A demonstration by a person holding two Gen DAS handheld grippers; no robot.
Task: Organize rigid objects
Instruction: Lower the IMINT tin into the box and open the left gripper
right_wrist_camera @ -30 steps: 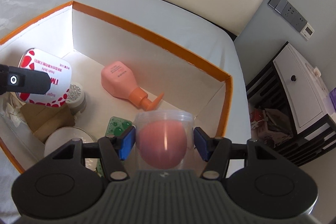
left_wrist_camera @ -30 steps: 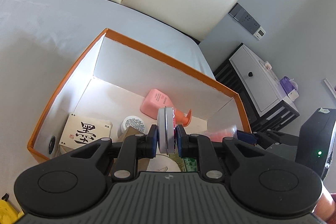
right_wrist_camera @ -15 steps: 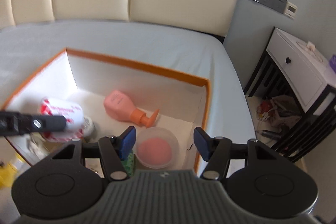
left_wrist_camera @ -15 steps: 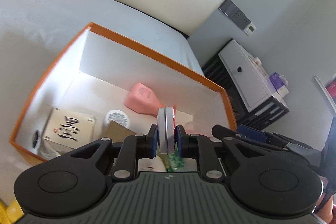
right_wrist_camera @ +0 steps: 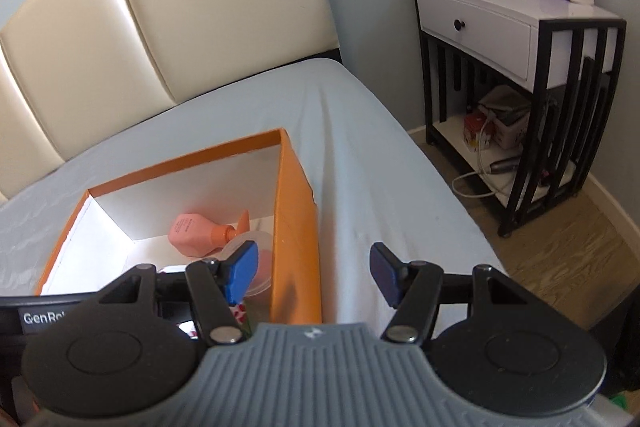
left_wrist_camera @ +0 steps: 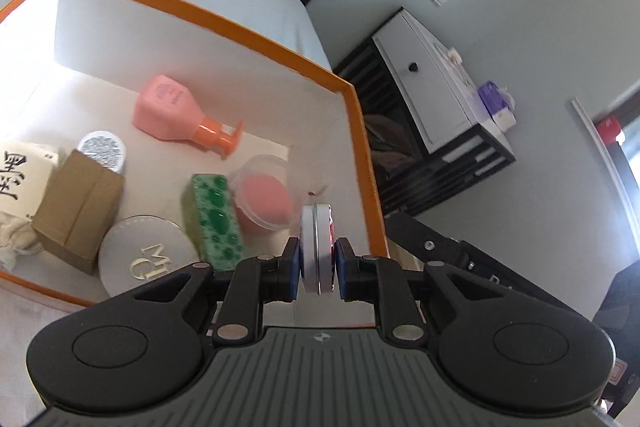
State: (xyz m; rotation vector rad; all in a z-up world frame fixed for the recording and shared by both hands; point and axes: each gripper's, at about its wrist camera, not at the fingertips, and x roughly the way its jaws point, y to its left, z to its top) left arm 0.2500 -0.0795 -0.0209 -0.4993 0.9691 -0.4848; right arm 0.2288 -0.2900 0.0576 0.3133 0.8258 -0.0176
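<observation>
Tin (left_wrist_camera: 316,247) edge-up in left gripper (left_wrist_camera: 317,267), over box (left_wrist_camera: 362,131) near right wall

Tin's flat faces are pinched betw. pads, disc vertical; free floor lies just below/ahead, beside cup (left_wrist_camera: 262,197) w/ pink ball. Right gripper (right_wrist_camera: 314,273) spread wide, empty, straddling box's right wall, farther from the gap

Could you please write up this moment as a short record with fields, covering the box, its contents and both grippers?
container: orange box with white inside, open, on the bed
in box: pink pump bottle on its side; clear cup with pink sponge; green packet; round compact; brown carton
left gripper: shut on a round tin held on edge, above the box's near right corner
right gripper: open, empty, over the box's right wall
</observation>
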